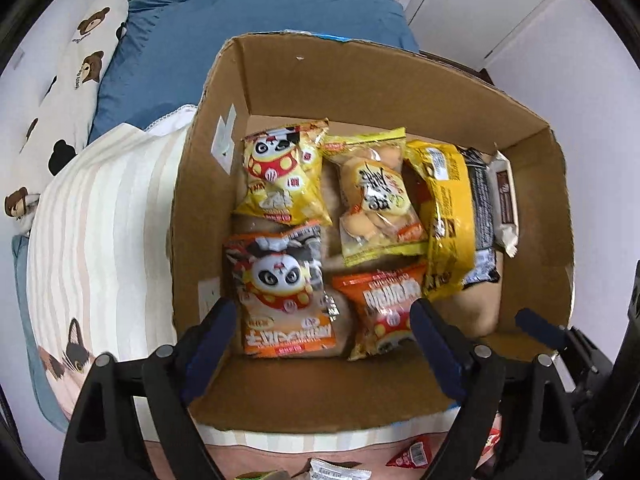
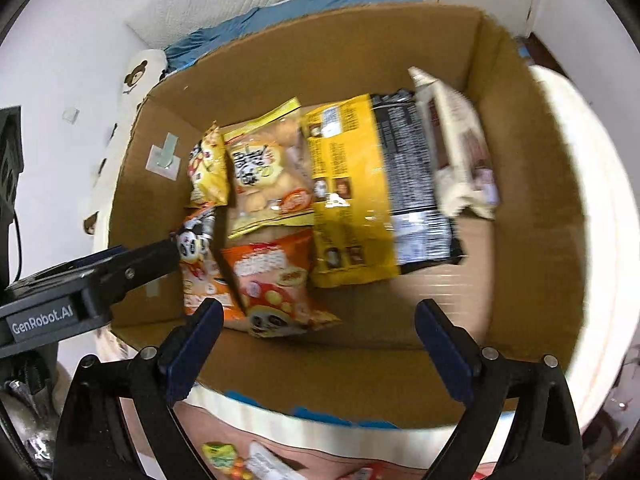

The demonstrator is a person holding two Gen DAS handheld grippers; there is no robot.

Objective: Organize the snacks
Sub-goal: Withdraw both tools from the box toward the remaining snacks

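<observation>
Bedding surrounded the brown cardboard box point(image 1: 276, 80); both the left gripper point(image 1: 324, 320) and right gripper point(image 2: 318, 322) hung open and empty above it, orange panda snack bag point(image 1: 280, 292) lying lengthwise directly under the left one

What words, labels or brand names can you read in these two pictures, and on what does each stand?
"GenRobot.AI": on the left gripper, side of its body.
Print on the snack packets in the cardboard box: upside down or blurred, unreadable.
Bear pillow lettering: too small.

I'm over my bed point(image 1: 100, 216), its cream striped blanket spread out, a blue pillow point(image 1: 240, 40) and bear-print pillow point(image 1: 76, 92) against plain white walls point(image 1: 540, 40), daylight soft and even
</observation>
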